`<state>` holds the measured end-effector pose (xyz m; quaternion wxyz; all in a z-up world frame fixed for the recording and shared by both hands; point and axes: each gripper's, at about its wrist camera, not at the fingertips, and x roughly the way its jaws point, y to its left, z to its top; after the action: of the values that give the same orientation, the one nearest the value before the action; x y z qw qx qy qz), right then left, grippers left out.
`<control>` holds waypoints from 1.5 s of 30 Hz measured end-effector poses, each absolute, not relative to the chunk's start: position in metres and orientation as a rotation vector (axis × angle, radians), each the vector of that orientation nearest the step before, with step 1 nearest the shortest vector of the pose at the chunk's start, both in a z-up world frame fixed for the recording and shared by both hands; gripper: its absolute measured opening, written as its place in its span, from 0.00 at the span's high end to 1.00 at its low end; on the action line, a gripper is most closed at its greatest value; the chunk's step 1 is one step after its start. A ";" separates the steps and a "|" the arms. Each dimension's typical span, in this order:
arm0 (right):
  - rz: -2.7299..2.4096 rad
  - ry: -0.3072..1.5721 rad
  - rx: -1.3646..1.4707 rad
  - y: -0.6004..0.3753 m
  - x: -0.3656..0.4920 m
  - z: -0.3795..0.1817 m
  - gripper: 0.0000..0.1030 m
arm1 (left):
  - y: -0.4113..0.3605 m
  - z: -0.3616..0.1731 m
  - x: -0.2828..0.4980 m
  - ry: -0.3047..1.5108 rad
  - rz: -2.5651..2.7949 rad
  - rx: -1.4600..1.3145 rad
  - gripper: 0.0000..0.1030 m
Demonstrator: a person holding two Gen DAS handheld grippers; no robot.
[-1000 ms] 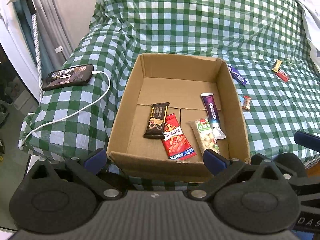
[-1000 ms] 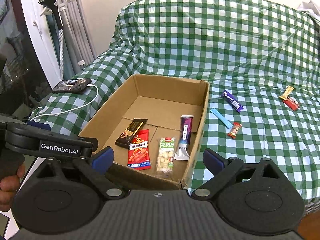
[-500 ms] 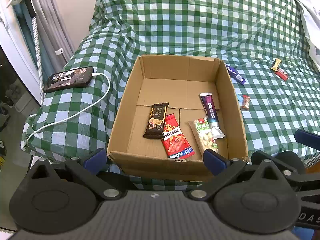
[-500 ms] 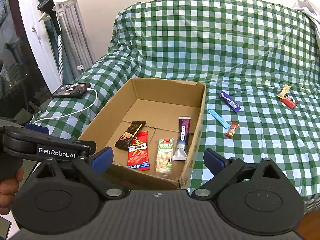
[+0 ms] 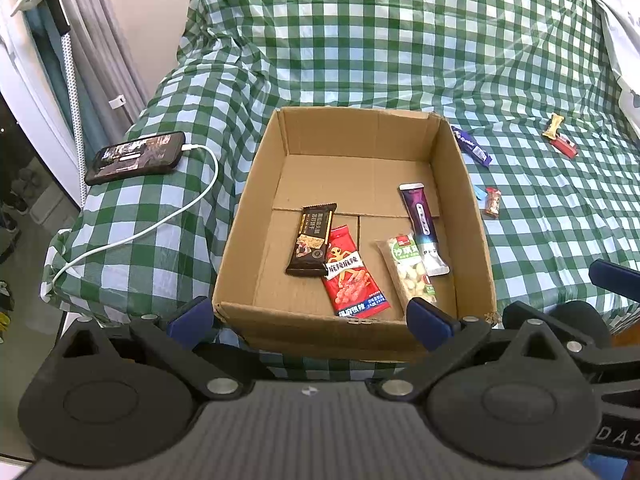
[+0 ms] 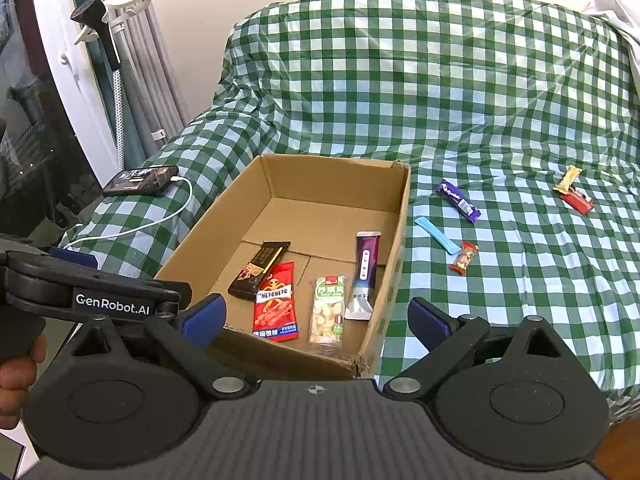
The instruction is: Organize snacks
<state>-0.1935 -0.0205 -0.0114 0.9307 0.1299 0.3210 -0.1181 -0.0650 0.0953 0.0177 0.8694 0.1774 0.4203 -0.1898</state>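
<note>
Right wrist view shows an open brown cardboard box (image 6: 320,216) on a bed covered in green-and-white checked cloth (image 6: 440,80), near its front left corner. Four packets lie inside: a black bar (image 6: 258,270), a red pouch (image 6: 275,304), a pale green nut packet (image 6: 328,310) and a purple tube sachet (image 6: 364,276). Five loose snacks remain on the cloth right of the box: a light blue stick (image 6: 437,235), a small red sweet (image 6: 465,258), a purple bar (image 6: 459,201), and, farther right, a gold sweet (image 6: 567,179) touching a red bar (image 6: 576,202). The right gripper (image 6: 316,318) and left gripper (image 5: 310,320) both hover with jaws wide apart, holding nothing. Reaching for the nearest blue stick likely works best, pinching across its narrow width.
</note>
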 end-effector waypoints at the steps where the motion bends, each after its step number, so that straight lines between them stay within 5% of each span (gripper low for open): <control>1: -0.241 0.657 0.266 -0.021 -0.194 -0.011 0.05 | 0.095 0.018 -0.065 0.879 -0.397 0.371 0.00; 45: -0.288 0.763 0.415 -0.056 -0.195 -0.037 0.04 | 0.068 0.001 -0.061 0.969 -0.393 0.430 0.00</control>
<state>-0.1946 -0.0564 -0.0365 0.8972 0.2003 0.3682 -0.1391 -0.0610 0.0682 0.0013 0.8445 0.2038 0.4589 -0.1863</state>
